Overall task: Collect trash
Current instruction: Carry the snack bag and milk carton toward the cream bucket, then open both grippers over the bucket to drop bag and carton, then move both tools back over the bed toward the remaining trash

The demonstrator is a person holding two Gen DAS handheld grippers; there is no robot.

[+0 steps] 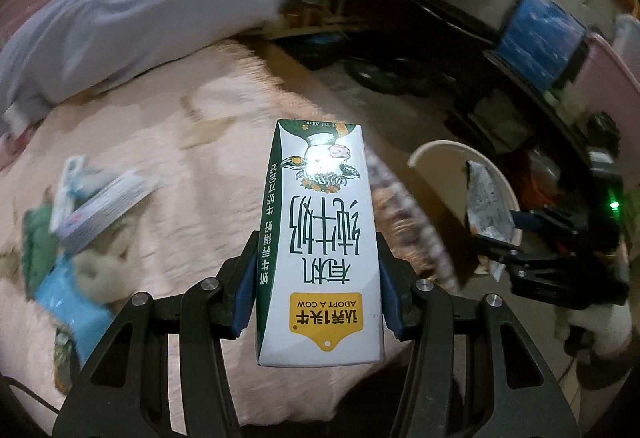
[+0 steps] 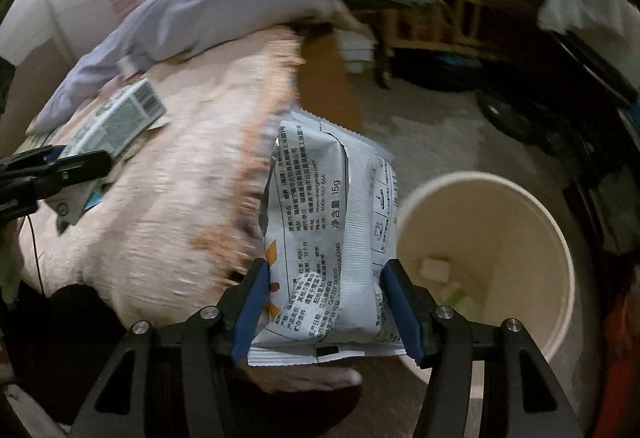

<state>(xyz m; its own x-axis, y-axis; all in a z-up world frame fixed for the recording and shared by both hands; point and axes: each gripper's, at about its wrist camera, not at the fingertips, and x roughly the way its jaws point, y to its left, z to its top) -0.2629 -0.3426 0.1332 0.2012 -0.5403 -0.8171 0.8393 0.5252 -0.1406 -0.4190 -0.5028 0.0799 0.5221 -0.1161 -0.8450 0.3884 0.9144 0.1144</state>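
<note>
My left gripper (image 1: 316, 290) is shut on a white and green milk carton (image 1: 320, 238), held above the pink blanket (image 1: 168, 134). My right gripper (image 2: 324, 302) is shut on a silver snack packet (image 2: 328, 230), held just left of the cream waste bin (image 2: 532, 222), which has a few scraps at its bottom. In the left wrist view the bin (image 1: 444, 154) stands to the right, with the right gripper (image 1: 516, 238) and its packet (image 1: 488, 206) over its rim. In the right wrist view the left gripper (image 2: 60, 170) shows at the left edge with its carton (image 2: 120, 122).
More wrappers and a small box (image 1: 100, 206) lie on the blanket at the left, with a blue packet (image 1: 68, 298). A grey garment (image 1: 132, 6) lies at the back. Dark furniture (image 1: 480, 50) and a blue box (image 1: 540, 38) stand beyond the bin on the floor.
</note>
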